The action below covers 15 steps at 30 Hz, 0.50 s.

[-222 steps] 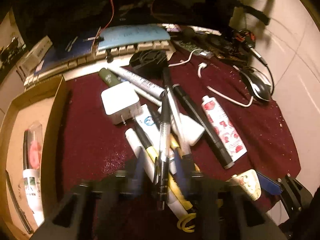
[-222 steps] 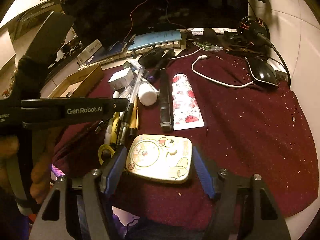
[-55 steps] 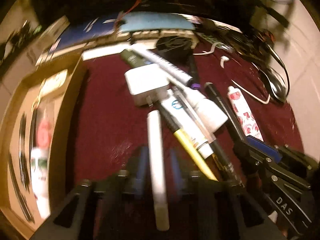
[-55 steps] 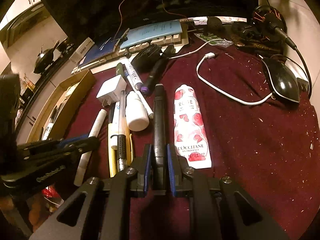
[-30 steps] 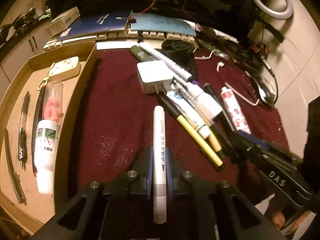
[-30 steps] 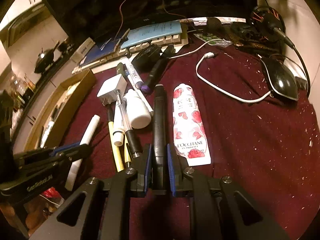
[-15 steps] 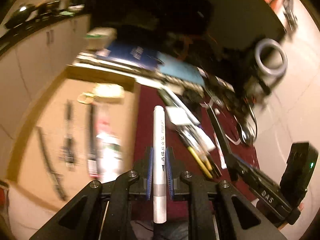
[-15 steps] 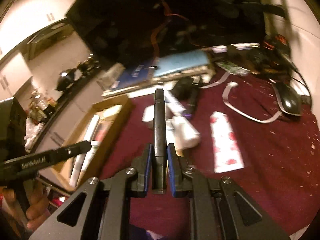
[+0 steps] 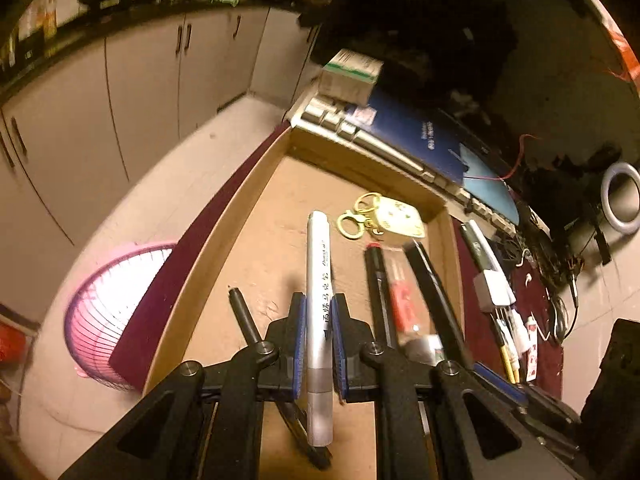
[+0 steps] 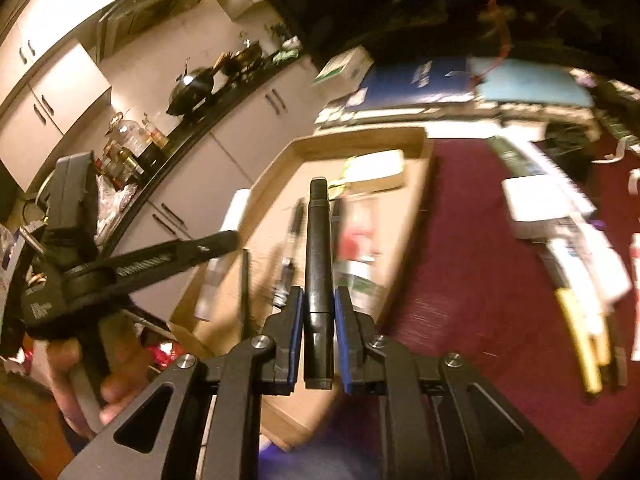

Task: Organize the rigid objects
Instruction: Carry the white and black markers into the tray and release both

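My left gripper [image 9: 317,312] is shut on a white marker [image 9: 318,280] and holds it above the cardboard tray [image 9: 256,216]. My right gripper [image 10: 317,308] is shut on a black marker [image 10: 318,240] over the tray [image 10: 360,136], just right of the left gripper [image 10: 216,246]. The black marker [image 9: 430,280] also shows in the left wrist view. In the tray lie a cream tin with yellow rings [image 9: 396,220], a black pen [image 9: 244,316], a red-capped pen [image 9: 378,276] and a clear tube [image 9: 404,304].
On the maroon cloth [image 10: 460,280] right of the tray lie a white charger [image 10: 532,200], several pens and a yellow marker [image 10: 576,332]. A keyboard with blue booklets [image 9: 400,132] sits behind the tray. A pink basket [image 9: 120,292] stands on the floor to the left.
Both grippers have swung left with their markers, from over the maroon cloth to over the cardboard tray. The right gripper came in beside the left.
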Each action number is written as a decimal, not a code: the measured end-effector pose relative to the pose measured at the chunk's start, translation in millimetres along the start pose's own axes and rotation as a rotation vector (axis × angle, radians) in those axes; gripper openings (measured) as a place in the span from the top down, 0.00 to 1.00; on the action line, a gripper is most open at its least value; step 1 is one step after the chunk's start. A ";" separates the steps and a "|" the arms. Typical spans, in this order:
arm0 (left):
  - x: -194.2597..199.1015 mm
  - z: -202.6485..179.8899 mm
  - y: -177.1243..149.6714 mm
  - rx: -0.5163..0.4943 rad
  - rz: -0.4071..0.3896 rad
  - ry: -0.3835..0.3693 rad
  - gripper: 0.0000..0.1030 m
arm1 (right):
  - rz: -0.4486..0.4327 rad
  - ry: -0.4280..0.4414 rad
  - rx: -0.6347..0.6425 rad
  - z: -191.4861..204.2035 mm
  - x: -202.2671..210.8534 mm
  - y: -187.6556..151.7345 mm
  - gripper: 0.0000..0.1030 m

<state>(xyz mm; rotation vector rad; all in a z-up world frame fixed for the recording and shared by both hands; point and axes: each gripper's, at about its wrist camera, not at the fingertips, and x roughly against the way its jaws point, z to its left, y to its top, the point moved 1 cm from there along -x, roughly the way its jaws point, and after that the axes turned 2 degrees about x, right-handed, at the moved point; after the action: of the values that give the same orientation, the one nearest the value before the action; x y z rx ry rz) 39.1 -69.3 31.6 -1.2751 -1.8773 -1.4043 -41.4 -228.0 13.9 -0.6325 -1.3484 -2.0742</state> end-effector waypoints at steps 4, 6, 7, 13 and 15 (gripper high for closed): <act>-20.8 12.7 11.0 0.034 0.039 -0.009 0.89 | 0.045 -0.036 -0.006 10.8 -32.4 9.9 0.86; -27.8 15.7 12.1 0.052 0.064 -0.025 0.89 | 0.055 -0.067 0.009 15.8 -43.5 12.2 0.86; -30.9 16.4 13.7 0.053 0.070 -0.031 0.89 | 0.060 -0.076 0.013 17.2 -46.0 12.2 0.86; -47.4 18.3 19.6 0.031 0.089 0.043 0.88 | 0.123 -0.145 0.037 25.2 -72.7 13.2 0.85; -50.9 18.2 18.8 0.028 0.097 0.048 0.88 | 0.135 -0.158 0.052 28.0 -78.7 10.8 0.85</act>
<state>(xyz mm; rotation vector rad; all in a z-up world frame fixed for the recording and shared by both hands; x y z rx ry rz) 81.8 -71.9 -6.5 -1.2900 -1.7729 -1.3426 24.8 -189.1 -20.6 -0.8558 -1.4008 -1.9087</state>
